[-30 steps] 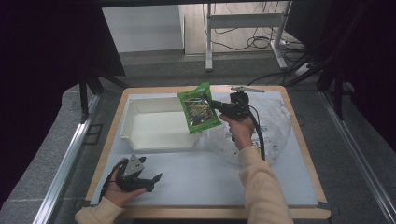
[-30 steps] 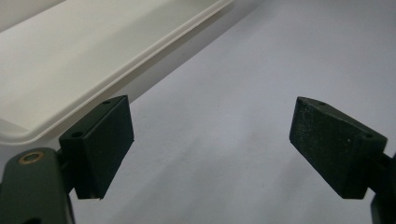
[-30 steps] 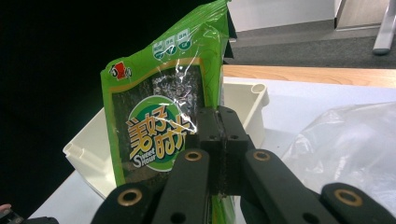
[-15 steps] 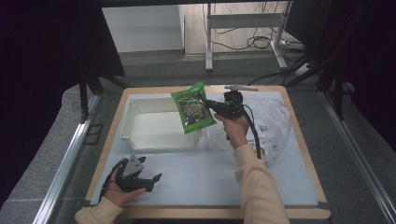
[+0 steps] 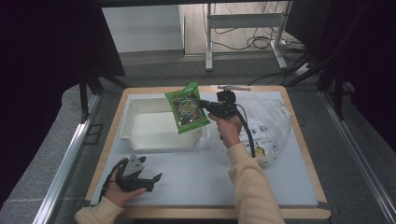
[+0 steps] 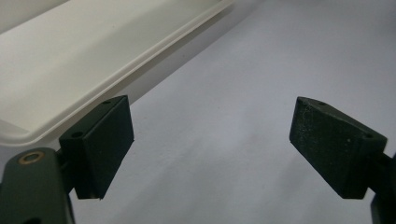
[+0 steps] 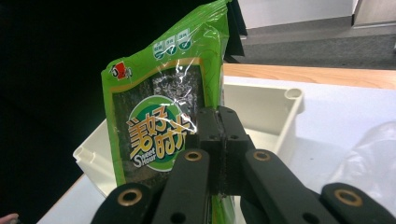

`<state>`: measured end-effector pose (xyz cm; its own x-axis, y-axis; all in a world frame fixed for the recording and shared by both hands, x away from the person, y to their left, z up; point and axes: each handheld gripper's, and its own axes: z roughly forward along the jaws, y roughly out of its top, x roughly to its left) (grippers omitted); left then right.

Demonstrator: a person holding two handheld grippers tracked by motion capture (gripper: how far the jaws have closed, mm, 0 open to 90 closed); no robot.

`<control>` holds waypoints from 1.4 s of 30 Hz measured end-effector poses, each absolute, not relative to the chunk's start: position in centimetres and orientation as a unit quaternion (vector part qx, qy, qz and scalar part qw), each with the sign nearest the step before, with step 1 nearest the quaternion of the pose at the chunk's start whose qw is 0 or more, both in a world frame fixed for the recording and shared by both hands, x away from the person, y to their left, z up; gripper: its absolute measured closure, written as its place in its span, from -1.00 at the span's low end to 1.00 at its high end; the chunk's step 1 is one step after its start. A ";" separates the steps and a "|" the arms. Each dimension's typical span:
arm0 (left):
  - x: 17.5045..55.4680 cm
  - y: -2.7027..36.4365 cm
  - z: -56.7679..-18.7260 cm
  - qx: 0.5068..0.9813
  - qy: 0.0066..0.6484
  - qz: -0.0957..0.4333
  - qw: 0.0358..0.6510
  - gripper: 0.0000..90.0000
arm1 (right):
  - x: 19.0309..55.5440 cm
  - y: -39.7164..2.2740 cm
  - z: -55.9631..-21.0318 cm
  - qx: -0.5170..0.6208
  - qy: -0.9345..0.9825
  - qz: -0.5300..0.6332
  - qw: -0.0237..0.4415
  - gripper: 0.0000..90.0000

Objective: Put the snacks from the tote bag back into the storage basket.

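A green seaweed snack packet (image 5: 187, 112) hangs in the air over the right end of the white tray (image 5: 140, 106), tilted. My right gripper (image 5: 204, 105) is shut on the packet's right edge; in the right gripper view the packet (image 7: 163, 126) stands upright with both black pads (image 7: 209, 140) pressed together on it. My left gripper (image 5: 156, 179) rests low at the table's front left, held in a hand, jaws wide apart. In the left gripper view nothing lies between its pads (image 6: 105, 140), and the tray's rim (image 6: 93, 100) runs just beyond them.
A crumpled clear plastic bag (image 5: 268, 123) lies on the pale mat to the right of the tray. The wooden table edge (image 5: 308, 154) frames the mat. Dark curtains flank both sides, and a desk frame with cables stands behind.
My right gripper has carried the packet leftward, from the tray's right rim to over its inside. The left gripper has stayed put.
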<state>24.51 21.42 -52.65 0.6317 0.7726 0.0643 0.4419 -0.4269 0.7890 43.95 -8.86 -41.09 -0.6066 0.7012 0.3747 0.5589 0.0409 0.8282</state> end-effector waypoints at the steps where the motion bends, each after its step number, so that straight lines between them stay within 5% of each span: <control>1: 24.5 21.4 -52.6 0.817 0.371 0.215 0.386 -0.70 | 43.9 -8.6 -41.1 0.438 0.720 0.535 0.065 0.99; 42: 24.4 21.3 -52.5 0.815 0.372 0.214 0.389 -0.70 | 45.5 -1.2 -44.1 0.432 0.735 0.521 0.040 0.99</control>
<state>24.43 21.34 -52.54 0.6327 0.7721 0.0593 0.4396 -0.4212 0.7933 45.53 -1.24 -44.06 -0.6236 0.6768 0.3912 0.5932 0.0838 0.8007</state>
